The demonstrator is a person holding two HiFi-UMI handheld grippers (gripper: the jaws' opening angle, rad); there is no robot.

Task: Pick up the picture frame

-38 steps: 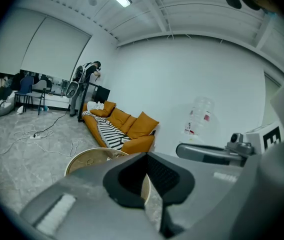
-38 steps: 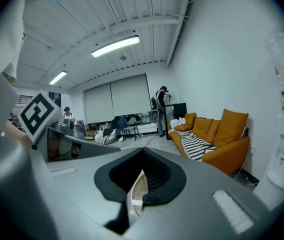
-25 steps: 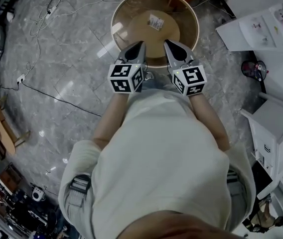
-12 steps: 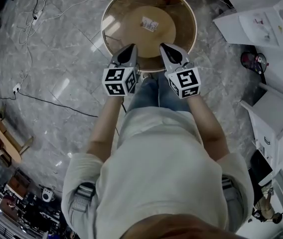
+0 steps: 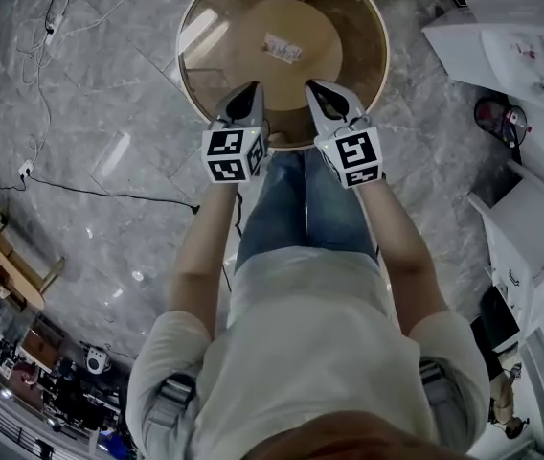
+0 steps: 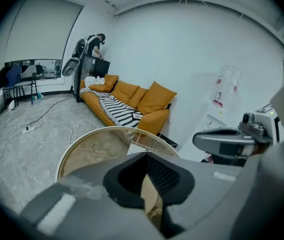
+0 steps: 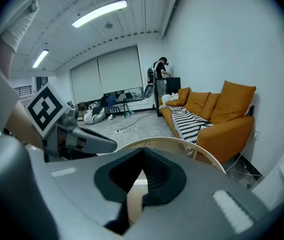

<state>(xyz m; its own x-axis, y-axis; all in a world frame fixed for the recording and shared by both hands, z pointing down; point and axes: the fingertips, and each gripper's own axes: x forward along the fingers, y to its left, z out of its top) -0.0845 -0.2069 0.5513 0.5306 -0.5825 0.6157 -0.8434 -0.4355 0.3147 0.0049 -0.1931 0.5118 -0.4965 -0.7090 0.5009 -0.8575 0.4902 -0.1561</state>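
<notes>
A small pale picture frame (image 5: 282, 48) lies flat near the middle of a round glass-topped table (image 5: 191, 27) with a wooden rim. My left gripper (image 5: 250, 89) and my right gripper (image 5: 315, 86) hover side by side over the table's near edge, a short way from the frame. Both are shut with nothing in them. In the left gripper view the closed jaws (image 6: 146, 156) point over the table rim (image 6: 82, 144). In the right gripper view the closed jaws (image 7: 143, 151) hide most of the table (image 7: 202, 151).
An orange sofa (image 6: 132, 96) with a striped blanket stands beyond the table. Cables (image 5: 61, 27) trail over the marble floor at the left. White furniture (image 5: 521, 56) stands at the right. Far off, a person (image 7: 159, 71) stands by some equipment.
Both grippers have sunk toward the table's near edge, still shut and side by side. The table has grown larger in the head view and the person's legs now show.
</notes>
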